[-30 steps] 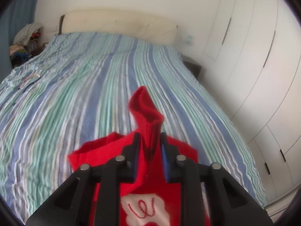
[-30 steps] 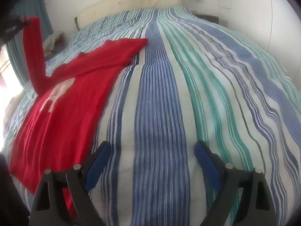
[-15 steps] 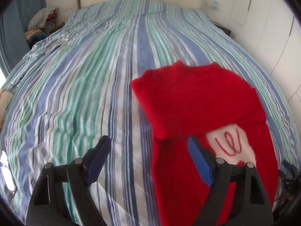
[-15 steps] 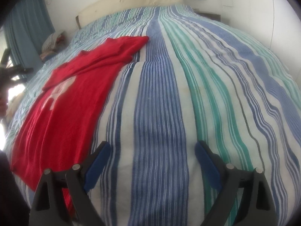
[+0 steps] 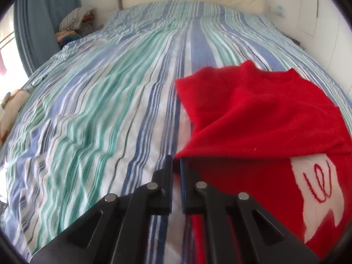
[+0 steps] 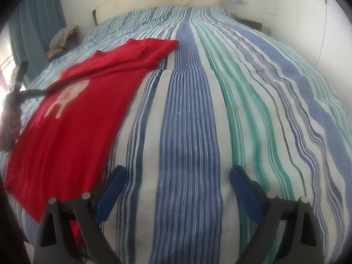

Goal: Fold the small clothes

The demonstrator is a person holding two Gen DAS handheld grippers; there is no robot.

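The soft red knit sweater with the white patch lay flat on the striped bedspread, looked light and floppy; left gripper was pinched on its folded edge; right gripper gaped empty; I'd grab the hem.

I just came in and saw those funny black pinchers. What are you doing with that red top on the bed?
A person is folding a small red knitted sweater with a white patch on the blue, green and white striped bedspread. The left gripper is nearly shut, its tips at the sweater's folded edge, where one sleeve lies across the chest; whether it pinches cloth is unclear. The right gripper hovers open over bare bedspread, holding nothing.
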